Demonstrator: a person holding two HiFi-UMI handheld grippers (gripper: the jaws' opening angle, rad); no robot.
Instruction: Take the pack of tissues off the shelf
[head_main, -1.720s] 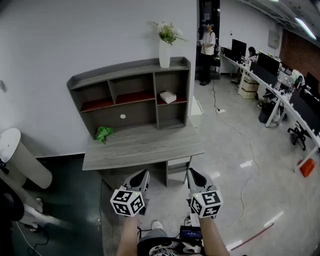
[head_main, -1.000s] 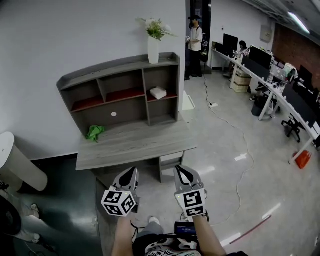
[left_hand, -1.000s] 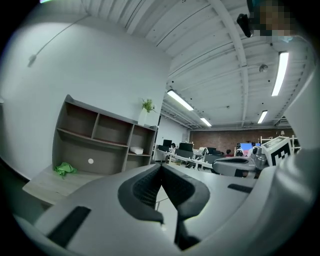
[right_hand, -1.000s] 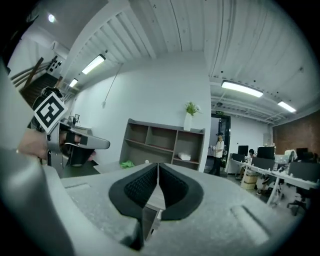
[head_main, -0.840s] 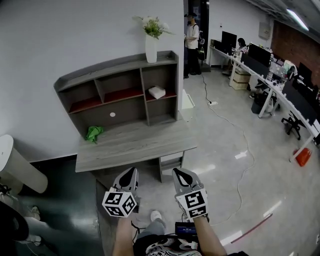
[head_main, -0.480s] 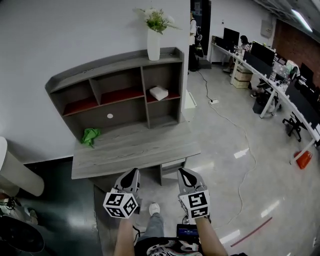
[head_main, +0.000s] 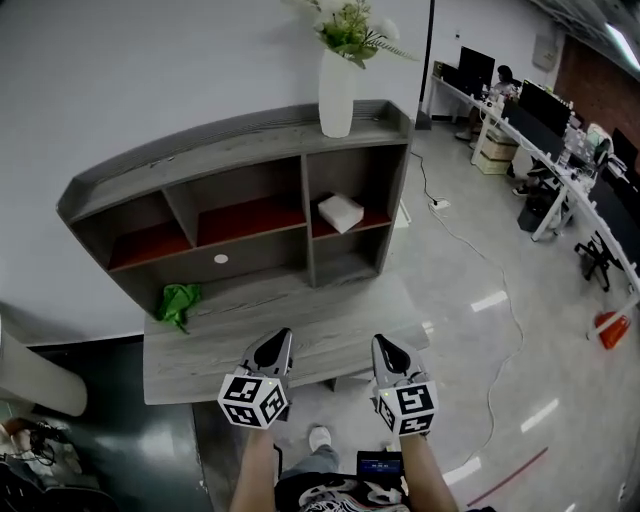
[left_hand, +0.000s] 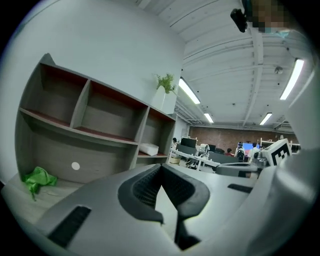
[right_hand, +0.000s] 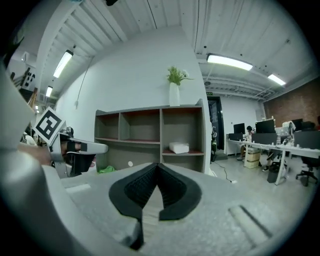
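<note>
Sitting near the front edge of the red board in the shelf's (head_main: 200, 150) upper right compartment, the pack of tissues (head_main: 341, 212) is well apart from both tongs. The left gripper (head_main: 278, 345) and right gripper (head_main: 384, 350) hang by the desk's (head_main: 200, 352) front edge, each clenched on nothing. I'd part the right one's jaws first, then reach in level. The right gripper view puts the pack almost dead ahead. The left gripper view catches it only slantwise.
</note>
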